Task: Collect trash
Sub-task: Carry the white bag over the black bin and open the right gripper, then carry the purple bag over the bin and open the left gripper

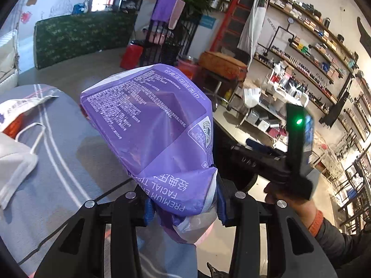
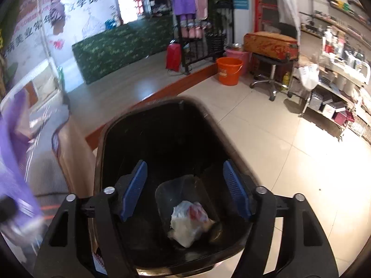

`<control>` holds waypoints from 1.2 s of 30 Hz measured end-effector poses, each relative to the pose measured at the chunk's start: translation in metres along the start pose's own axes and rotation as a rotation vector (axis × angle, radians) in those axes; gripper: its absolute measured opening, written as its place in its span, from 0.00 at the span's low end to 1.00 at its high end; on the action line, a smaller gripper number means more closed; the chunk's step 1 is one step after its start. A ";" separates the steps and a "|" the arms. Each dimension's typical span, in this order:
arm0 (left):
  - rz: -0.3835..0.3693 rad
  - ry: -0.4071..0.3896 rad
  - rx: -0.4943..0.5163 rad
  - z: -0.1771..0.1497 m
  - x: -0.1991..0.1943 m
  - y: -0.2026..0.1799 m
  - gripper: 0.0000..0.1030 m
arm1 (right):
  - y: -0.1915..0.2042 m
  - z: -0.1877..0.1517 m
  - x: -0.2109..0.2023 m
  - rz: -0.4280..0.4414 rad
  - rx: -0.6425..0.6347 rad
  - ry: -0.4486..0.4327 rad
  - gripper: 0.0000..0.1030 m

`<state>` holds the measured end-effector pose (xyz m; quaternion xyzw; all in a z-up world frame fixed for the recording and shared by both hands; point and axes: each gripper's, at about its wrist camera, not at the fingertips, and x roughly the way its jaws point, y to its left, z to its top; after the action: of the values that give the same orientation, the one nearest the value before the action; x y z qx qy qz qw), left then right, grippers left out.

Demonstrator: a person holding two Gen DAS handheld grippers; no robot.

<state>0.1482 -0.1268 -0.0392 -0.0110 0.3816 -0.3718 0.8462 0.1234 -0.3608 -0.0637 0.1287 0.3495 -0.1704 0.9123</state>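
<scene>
Showing the left wrist view: left tool (image 1: 185,208) clamps a purple tissue wrapper (image 1: 150,115) at frame centre, above the desk (image 1: 69,153). Right wrist view: right tool (image 2: 185,190) gapes wide, gripping nothing, over a black bin (image 2: 162,134) containing crumpled trash (image 2: 187,222) at lower centre.

Bin mouth (image 2: 139,125) is wide open under the right gripper (image 2: 185,192), just a wrapper (image 2: 189,222) at the bottom; bare floor (image 2: 289,162) to the right.
</scene>
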 end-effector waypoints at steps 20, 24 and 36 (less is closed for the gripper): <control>-0.058 0.172 0.127 0.021 0.082 -0.032 0.79 | -0.069 0.015 -0.023 -0.122 0.142 -0.105 0.80; -0.075 0.155 0.103 0.020 0.073 -0.027 0.87 | -0.075 0.015 -0.023 -0.131 0.168 -0.108 0.83; 0.038 0.006 0.058 0.022 0.013 -0.009 0.94 | -0.038 0.018 -0.017 -0.064 0.115 -0.089 0.86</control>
<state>0.1626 -0.1471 -0.0297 0.0219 0.3731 -0.3666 0.8520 0.1069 -0.3981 -0.0430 0.1618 0.3020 -0.2249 0.9122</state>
